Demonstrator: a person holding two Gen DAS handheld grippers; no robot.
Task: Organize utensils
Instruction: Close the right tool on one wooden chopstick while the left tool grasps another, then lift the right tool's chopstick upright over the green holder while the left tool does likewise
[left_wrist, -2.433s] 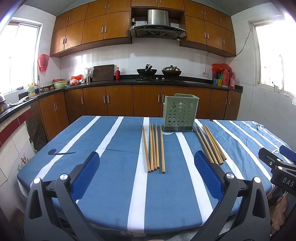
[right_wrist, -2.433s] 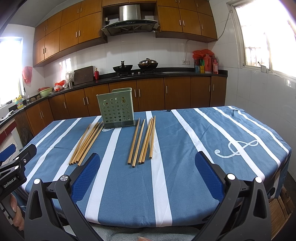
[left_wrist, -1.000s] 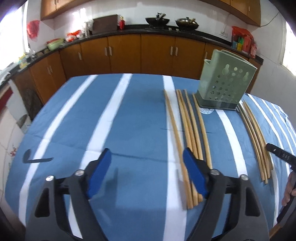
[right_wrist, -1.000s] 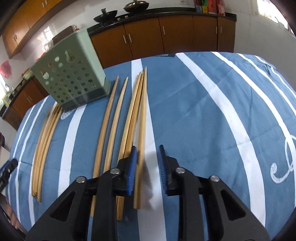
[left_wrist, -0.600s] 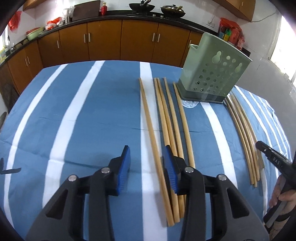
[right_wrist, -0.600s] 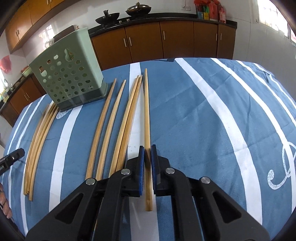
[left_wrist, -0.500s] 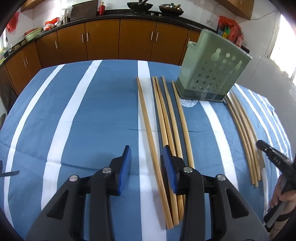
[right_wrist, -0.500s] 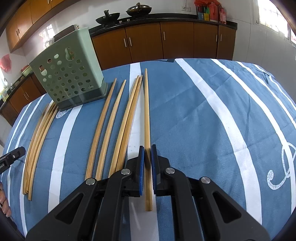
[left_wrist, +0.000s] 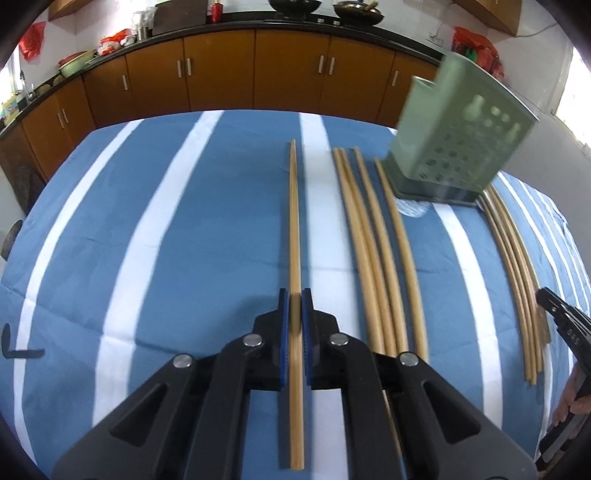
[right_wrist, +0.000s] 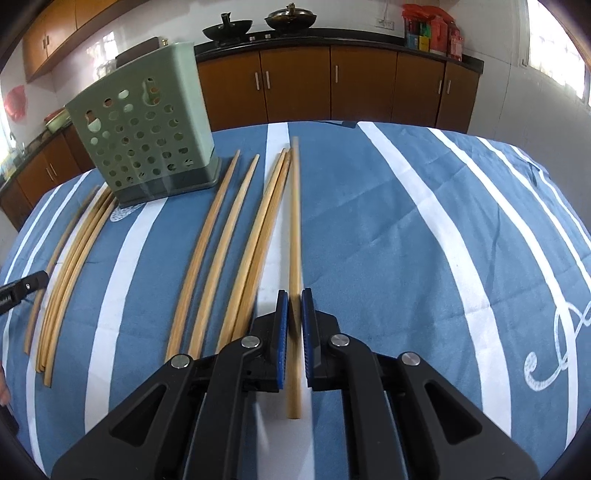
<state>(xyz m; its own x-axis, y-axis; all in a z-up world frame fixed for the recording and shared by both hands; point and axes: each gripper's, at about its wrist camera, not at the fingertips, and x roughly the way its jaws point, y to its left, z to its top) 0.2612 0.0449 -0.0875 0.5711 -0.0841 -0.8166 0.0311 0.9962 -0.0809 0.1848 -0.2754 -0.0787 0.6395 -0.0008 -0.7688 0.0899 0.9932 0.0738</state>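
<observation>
— Striped tablecloth (right_wrist: 406, 229) lies bare right of the right gripper (right_wrist: 294, 295), which pinches one chopstick (right_wrist: 294, 221).

— Left gripper (left_wrist: 294, 295) clamps another chopstick (left_wrist: 293, 221); green holder (left_wrist: 458, 147) stands ahead-right. Lettering unreadable.

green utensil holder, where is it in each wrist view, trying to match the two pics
Left wrist view: the green utensil holder stands upper right, past the loose chopsticks.
Right wrist view: the green utensil holder stands upper left on the striped tablecloth.
Shared landmark: the two black woks on the counter at the back show in both views.
</observation>
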